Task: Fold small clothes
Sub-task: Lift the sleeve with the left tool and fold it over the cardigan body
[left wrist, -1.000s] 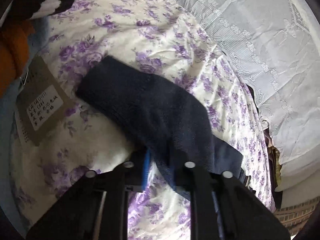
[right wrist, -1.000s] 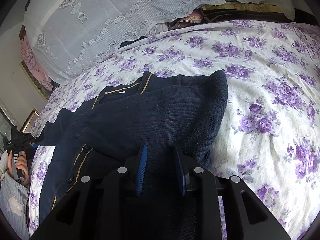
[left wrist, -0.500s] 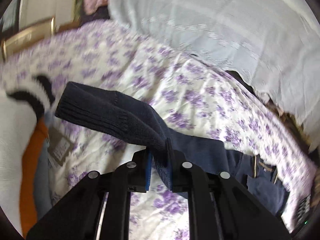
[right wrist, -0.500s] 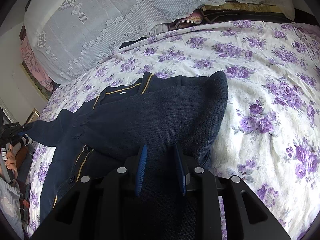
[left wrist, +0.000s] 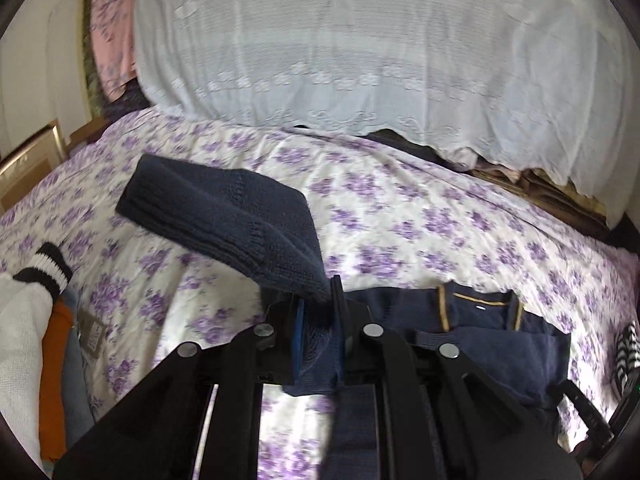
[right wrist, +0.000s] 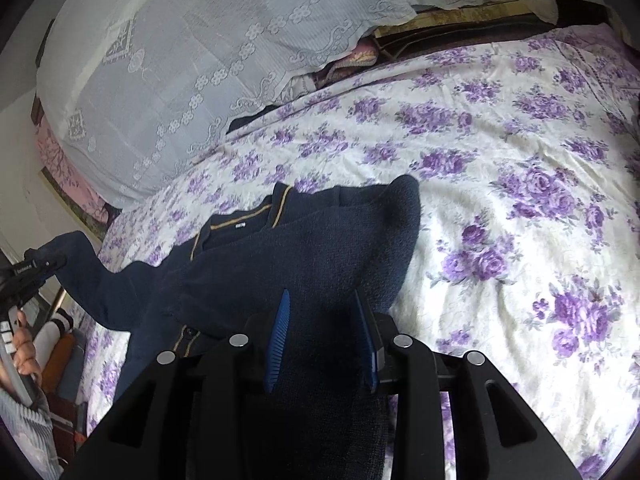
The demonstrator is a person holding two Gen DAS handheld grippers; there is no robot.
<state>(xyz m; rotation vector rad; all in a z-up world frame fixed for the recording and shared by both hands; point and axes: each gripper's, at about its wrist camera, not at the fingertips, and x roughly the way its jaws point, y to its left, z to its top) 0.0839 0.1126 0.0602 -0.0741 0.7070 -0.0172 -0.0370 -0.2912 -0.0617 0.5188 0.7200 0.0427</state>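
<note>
Sleeve [left wrist: 224, 220] of the navy knitted cardigan with mustard-yellow trim [right wrist: 304, 256]: pinched near its cuff end between the pressed-together fingers of the left gripper [left wrist: 316, 332], raised clear of the white bedsheet printed with purple flowers [right wrist: 520, 168]; ribbed cuff juts out to the far left of the grip. Cardigan body lies spread on the sheet, collar toward the far side, second sleeve folded across the chest with its cuff at far right of the garment.

Right gripper [right wrist: 322, 336]: low over the near part of the cardigan body, blue-padded fingers [right wrist: 280, 332] parted with dark knit lying between them. Jaws have just been opening; pads do not appear to press on the fabric.

Right-wrist view: left gripper visible at left edge, held by a hand [right wrist: 24, 344], sleeve stretched up from the body to it.

Far side of bed: white lace cover [left wrist: 360, 48] draped over a mound. Left edge, left-wrist view: pile of folded clothes, white, orange and grey-blue [left wrist: 36, 360], with a brown card tag [left wrist: 92, 332].
</note>
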